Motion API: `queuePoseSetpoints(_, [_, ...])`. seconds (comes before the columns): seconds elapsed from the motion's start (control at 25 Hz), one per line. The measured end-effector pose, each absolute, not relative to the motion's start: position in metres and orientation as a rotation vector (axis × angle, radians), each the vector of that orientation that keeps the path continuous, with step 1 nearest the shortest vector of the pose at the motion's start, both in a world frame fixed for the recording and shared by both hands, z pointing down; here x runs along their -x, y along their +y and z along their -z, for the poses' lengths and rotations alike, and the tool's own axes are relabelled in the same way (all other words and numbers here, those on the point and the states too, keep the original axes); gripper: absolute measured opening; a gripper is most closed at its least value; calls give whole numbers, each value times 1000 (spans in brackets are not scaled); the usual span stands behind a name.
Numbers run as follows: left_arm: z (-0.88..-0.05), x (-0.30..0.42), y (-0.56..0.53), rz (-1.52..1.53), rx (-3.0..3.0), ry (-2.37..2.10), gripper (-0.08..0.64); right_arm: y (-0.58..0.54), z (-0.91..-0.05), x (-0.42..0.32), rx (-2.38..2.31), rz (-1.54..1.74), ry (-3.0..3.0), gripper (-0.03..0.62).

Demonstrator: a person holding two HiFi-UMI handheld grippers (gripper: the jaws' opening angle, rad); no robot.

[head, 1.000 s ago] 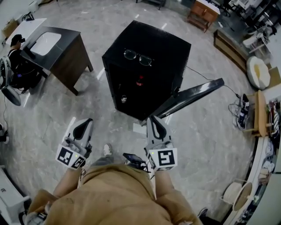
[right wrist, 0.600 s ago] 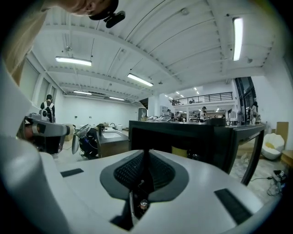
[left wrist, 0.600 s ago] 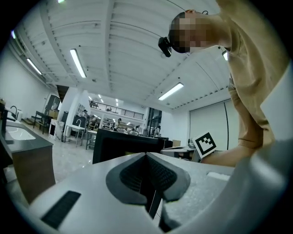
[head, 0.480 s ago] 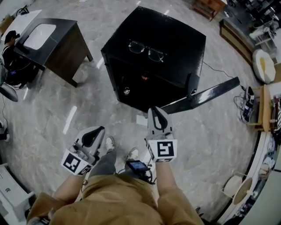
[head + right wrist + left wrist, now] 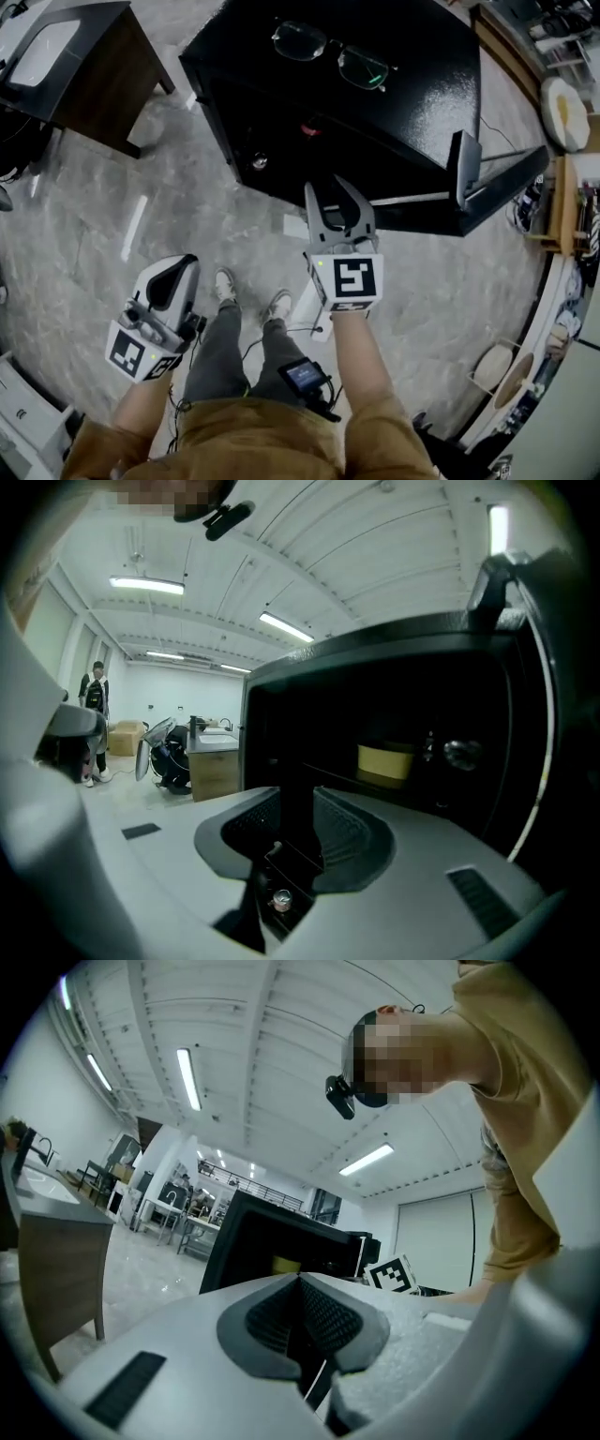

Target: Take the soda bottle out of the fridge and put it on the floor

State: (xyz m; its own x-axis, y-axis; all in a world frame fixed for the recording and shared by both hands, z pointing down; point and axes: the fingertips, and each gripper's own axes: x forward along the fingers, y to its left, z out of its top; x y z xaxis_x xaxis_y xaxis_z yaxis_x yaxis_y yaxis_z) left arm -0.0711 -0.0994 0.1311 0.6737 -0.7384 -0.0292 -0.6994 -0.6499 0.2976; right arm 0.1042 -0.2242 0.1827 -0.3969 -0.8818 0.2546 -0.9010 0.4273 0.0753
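The black fridge [image 5: 412,103] stands with its door [image 5: 497,187] swung out to the right. In its dark inside, the head view shows a red-topped item [image 5: 307,127] and a silvery round top [image 5: 260,161]; I cannot tell which is the soda bottle. The right gripper view shows a yellow container [image 5: 384,759] and a shiny round thing [image 5: 461,752] on a shelf. My right gripper [image 5: 334,192] [image 5: 295,808] is just in front of the opening, its jaws opening with nothing between them. My left gripper [image 5: 173,277] [image 5: 300,1288] hangs low at the left, shut and holding nothing.
A pair of glasses [image 5: 333,52] lies on the fridge top. A dark desk [image 5: 84,84] stands at the far left. A white sheet [image 5: 292,228] lies on the marble floor by the fridge's base. My feet [image 5: 225,286] are between the grippers. Shelves and clutter line the right edge.
I have come closer to the fridge. My right gripper has moved forward to the opening and its jaws have parted. The left gripper has stayed low and shut.
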Motion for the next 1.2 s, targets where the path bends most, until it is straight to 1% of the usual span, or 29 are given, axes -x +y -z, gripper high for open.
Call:
queuePoseSetpoints(0.24, [-185,79,-119,252,-2592,-1125,2,-271,-239,-97,-1551,-120,-2413,144])
queuePoseSetpoints(0.36, [-206,79,-127,244,-2586,-1123,2,-289,-260,-97,-1558,-119,-2411,147])
queuePoseSetpoints(0.56, [-217,84,-131,210,-2599,-1124,2,-315,-279,-107,-1636,-137,-2371,164])
queuePoseSetpoints(0.92, [-247,82,-148,44,-2678,-1139,2,-360,-303,-110,-1666,-118,-2339,246])
queuePoseSetpoints(1.2, [-240,77,-163,27,-2724,-1179,2,-383,-318,-117,-1691,-122,-2328,299])
